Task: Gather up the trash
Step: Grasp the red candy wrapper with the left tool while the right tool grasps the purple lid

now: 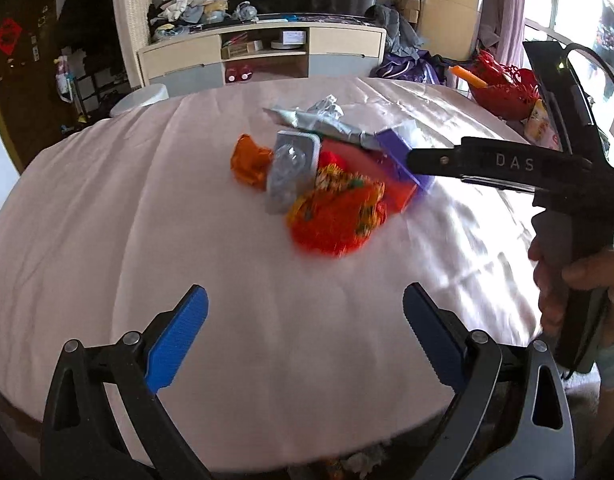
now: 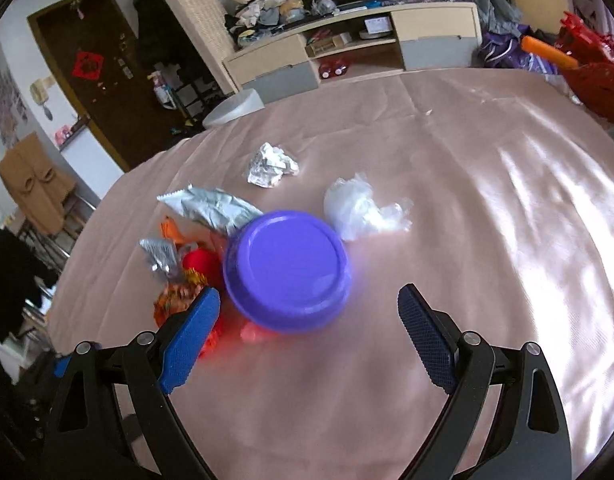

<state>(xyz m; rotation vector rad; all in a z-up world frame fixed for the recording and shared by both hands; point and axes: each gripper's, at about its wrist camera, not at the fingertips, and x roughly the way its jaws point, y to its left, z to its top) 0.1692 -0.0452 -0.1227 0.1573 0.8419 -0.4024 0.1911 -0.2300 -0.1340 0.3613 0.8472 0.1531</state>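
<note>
Pale pink satin cloth (image 2: 447,152) covers the surface in front of you, with a low cream media cabinet (image 2: 347,52) and piled clothes beyond its far edge and a red basket (image 2: 595,76) at the far right. Your trash sits in a loose heap near the middle: a purple lid (image 2: 287,270) lies flat on top of something red, a silver foil wrapper (image 2: 215,208) stretches away from it toward the far left, a crumpled foil ball (image 2: 271,165) sits apart behind, and a wad of clear plastic (image 2: 363,210) lies just right of the lid. An orange-red net bag (image 1: 337,216) and a clear blister pack (image 1: 293,170) crowd the near left side of the heap. Your right gripper (image 2: 309,334) hovers just short of the lid, jaws wide apart and empty, the left blue pad hard by the net bag. Your left gripper (image 1: 305,338) hangs back over bare cloth, jaws equally spread.
</note>
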